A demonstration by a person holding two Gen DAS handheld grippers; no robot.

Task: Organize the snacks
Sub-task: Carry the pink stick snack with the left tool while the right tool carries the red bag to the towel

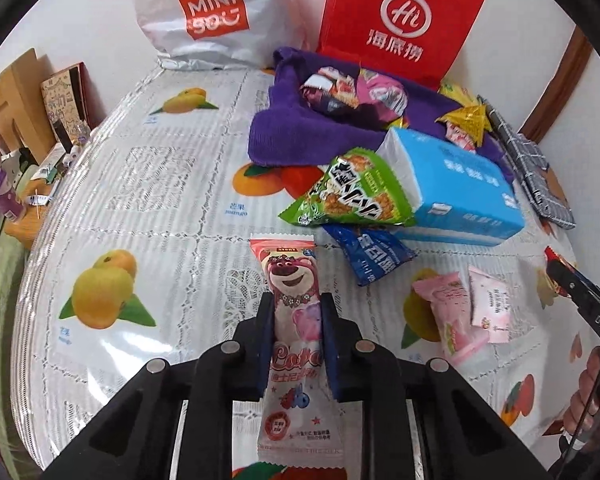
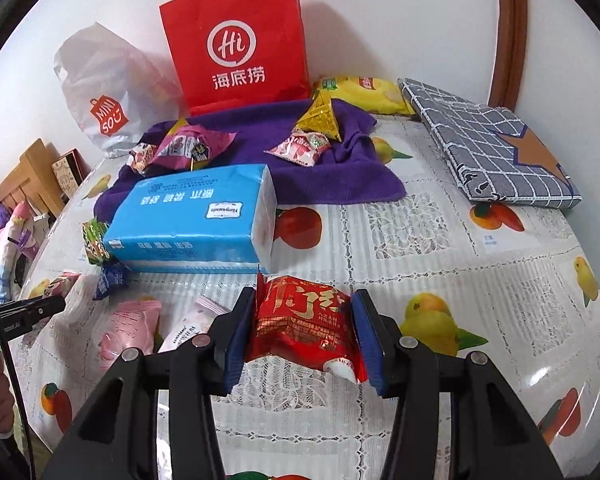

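My left gripper (image 1: pixel 296 300) is shut on a long pink bear-print snack packet (image 1: pixel 294 320), held over the fruit-print tablecloth (image 1: pixel 160 200). My right gripper (image 2: pixel 304 296) is shut on a red snack packet (image 2: pixel 304 320) just in front of the blue tissue pack (image 2: pixel 196 216). A green packet (image 1: pixel 352 192) and a blue packet (image 1: pixel 370 254) lie by the tissue pack (image 1: pixel 456 188). Two pink packets (image 1: pixel 452 312) lie on the cloth to the right. Several more snacks (image 1: pixel 352 88) sit on a purple towel (image 2: pixel 300 184).
A red paper bag (image 2: pixel 240 40) and a white Miniso bag (image 1: pixel 208 8) stand against the back wall. A grey checked notebook (image 2: pixel 496 144) and a yellow packet (image 2: pixel 364 92) lie at the back right. Wooden furniture with clutter (image 1: pixel 24 120) stands off the table's left edge.
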